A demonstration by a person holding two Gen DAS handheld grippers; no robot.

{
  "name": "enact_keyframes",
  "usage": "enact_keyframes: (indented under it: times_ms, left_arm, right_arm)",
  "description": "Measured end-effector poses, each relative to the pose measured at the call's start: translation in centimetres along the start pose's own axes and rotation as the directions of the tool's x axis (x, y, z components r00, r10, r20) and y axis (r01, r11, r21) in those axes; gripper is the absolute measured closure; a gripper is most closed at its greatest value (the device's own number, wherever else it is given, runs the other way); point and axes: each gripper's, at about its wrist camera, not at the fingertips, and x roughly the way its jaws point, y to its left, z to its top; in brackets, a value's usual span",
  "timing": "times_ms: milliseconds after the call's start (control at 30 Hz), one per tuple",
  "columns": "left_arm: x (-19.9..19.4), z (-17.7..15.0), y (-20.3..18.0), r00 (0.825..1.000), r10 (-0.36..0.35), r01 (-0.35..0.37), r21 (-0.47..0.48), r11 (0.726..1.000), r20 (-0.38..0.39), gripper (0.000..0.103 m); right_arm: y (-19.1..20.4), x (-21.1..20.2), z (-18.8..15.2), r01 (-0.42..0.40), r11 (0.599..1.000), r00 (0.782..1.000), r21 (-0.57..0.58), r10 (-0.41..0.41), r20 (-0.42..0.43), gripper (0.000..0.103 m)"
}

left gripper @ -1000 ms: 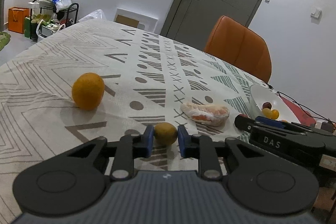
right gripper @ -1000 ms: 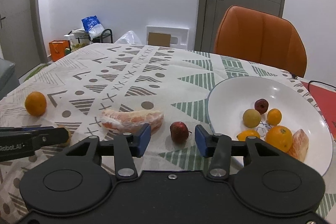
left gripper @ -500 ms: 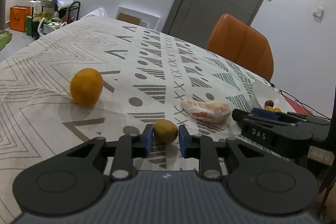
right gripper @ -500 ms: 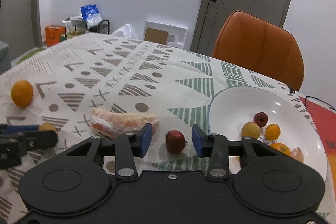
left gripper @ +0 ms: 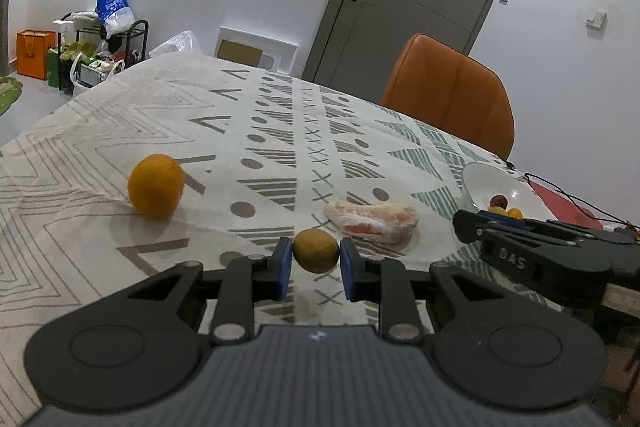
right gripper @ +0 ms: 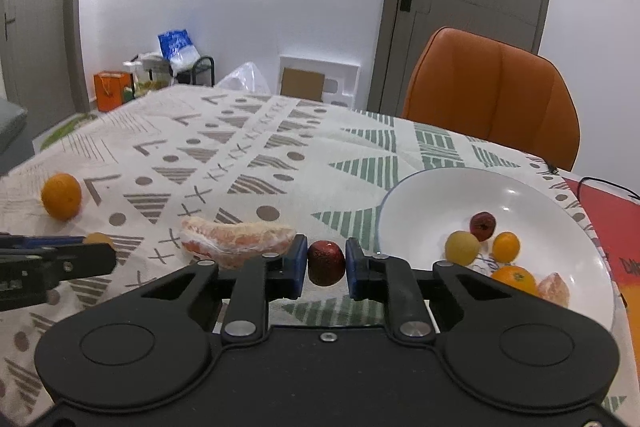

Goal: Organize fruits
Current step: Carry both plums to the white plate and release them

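Observation:
My left gripper (left gripper: 315, 262) is shut on a small yellow fruit (left gripper: 315, 250) just over the patterned tablecloth. My right gripper (right gripper: 326, 269) has its jaws closing, and both blue pads press on a dark red fruit (right gripper: 326, 262). Between the two grippers lies a peeled citrus segment (right gripper: 236, 239) (left gripper: 372, 221). An orange (left gripper: 156, 186) (right gripper: 61, 195) sits farther left on the cloth. Right of my right gripper stands a white plate (right gripper: 532, 203) holding several small fruits and a citrus piece.
An orange chair (right gripper: 492, 95) stands at the table's far side, with a grey door behind it. A red mat (right gripper: 612, 227) and a black cable lie beyond the plate at the right edge. Bags and a rack stand on the floor at the back left.
The right gripper's jaws closed from wide apart onto the dark red fruit. The left gripper kept its hold on the yellow fruit and hardly moved.

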Motion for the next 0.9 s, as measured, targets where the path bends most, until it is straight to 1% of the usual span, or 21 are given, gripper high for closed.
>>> enact_keyframes:
  times_ms: [100,267,367,567,800,900]
  left_arm:
    - [-0.1,0.2,-1.0,1.0,-0.004,0.004,0.017,1.0,0.01,0.079]
    - [-0.5,0.2,-2.6,0.999,-0.011,0.009,0.033,0.999,0.04,0.079]
    - [-0.7,0.2,-3.7,0.998,-0.013,0.01,0.055,0.998,0.054,0.079]
    - [-0.4,0.6,-5.6,0.998,-0.015,0.01,0.088,0.996,0.058,0.079]
    - [0.3,1.0,-7.9,0.997,-0.029,0.02,0.131,0.991,0.066,0.079]
    - [0.7,1.4,-8.8,0.997,-0.038,0.028,0.148,0.989,0.063,0.079]
  right_arm:
    - [-1.0,-1.2,0.0,-0.01,1.0,1.0,0.024,0.01,0.023,0.084]
    - [-3.1,-2.8,0.1,-0.006,0.998,0.998,0.059,0.002,0.065,0.084]
    - [-4.5,-3.1,0.0,0.0,0.996,0.997,0.089,-0.007,0.078,0.084]
    - [-6.8,-3.6,-0.3,0.006,0.992,0.995,0.128,-0.019,0.101,0.084]
    - [-9.3,-4.3,0.7,0.025,0.991,0.988,0.129,-0.045,0.149,0.084]
    - [-10.5,-4.5,1.4,0.007,0.99,0.986,0.144,-0.031,0.165,0.084]
